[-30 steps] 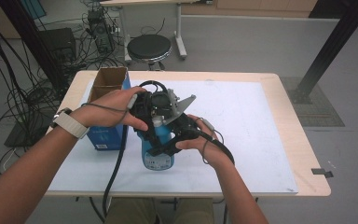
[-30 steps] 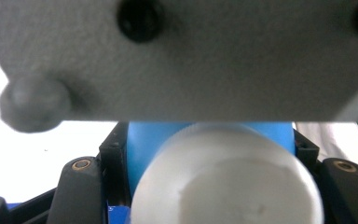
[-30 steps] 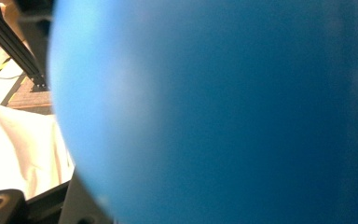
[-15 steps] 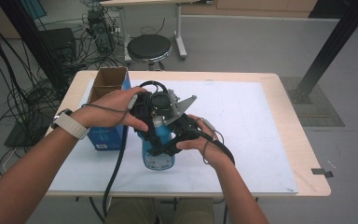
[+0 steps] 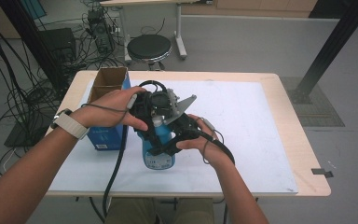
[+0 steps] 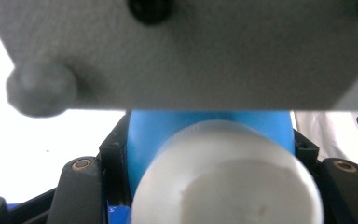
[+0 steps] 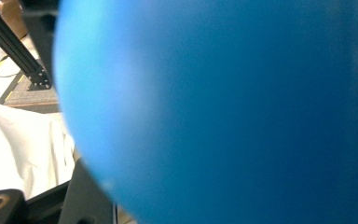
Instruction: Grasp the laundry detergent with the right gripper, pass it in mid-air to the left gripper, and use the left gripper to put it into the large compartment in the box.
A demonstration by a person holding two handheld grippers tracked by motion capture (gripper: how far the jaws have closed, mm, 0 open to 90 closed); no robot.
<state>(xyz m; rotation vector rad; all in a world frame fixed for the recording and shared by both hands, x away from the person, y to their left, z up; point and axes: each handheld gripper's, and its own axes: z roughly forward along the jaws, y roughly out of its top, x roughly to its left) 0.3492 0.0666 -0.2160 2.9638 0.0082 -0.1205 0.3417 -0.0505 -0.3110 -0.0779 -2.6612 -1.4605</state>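
Two grippers on one blue bottle (image 5: 157, 151) at table centre, left gripper (image 5: 150, 108) closed around its white cap (image 6: 226, 179), right gripper (image 5: 170, 140) clamping its body, open cardboard box (image 5: 107, 81) at ten o'clock.

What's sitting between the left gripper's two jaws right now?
The blue bottle: the left gripper view shows its white cap and blue neck between the left gripper's black jaws, under a grey plate.

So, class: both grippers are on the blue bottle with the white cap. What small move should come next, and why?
Probably twist the left gripper to loosen the white cap between its jaws, since the right gripper is at the blue bottle body, seemingly bracing it.
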